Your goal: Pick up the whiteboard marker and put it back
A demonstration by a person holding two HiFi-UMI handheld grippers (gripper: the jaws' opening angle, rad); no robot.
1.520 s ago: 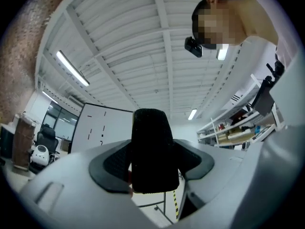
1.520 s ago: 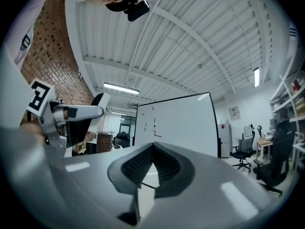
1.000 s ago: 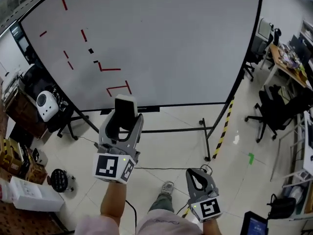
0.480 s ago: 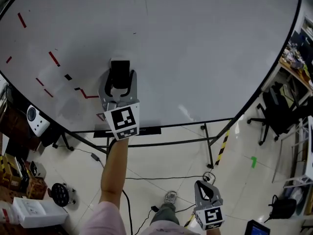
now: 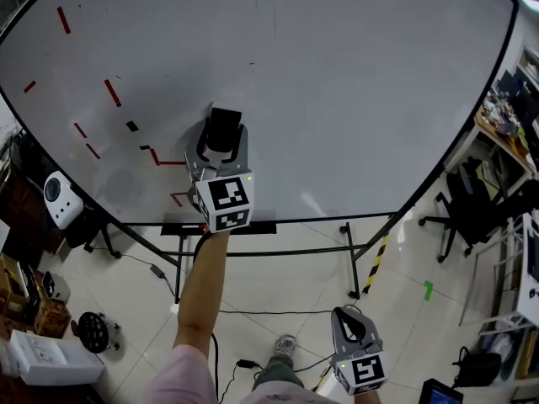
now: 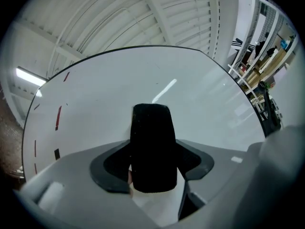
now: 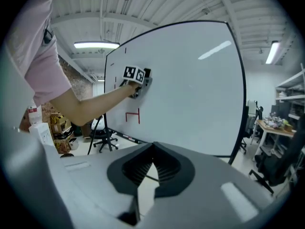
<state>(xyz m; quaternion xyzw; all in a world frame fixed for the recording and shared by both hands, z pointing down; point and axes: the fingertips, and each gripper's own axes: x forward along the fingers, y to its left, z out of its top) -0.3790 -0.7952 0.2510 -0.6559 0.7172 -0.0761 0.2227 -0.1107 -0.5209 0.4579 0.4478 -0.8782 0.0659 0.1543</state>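
While we hold the left gripper (image 5: 221,141) up at the whiteboard (image 5: 354,91), its jaws are closing on a black, felt-textured block (image 6: 151,151) between them. Our right gripper (image 5: 346,313) hangs low, jaws together and empty. Whether a whiteboard marker lies on the board's tray (image 5: 257,225) we cannot tell.

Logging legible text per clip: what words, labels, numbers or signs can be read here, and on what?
No text reads anywhere.
Whiteboard: red strokes only, no letters.
Left cube, right cube: square marker patterns, no letters.
White box: any print too small to read.
Eraser: no print shows.
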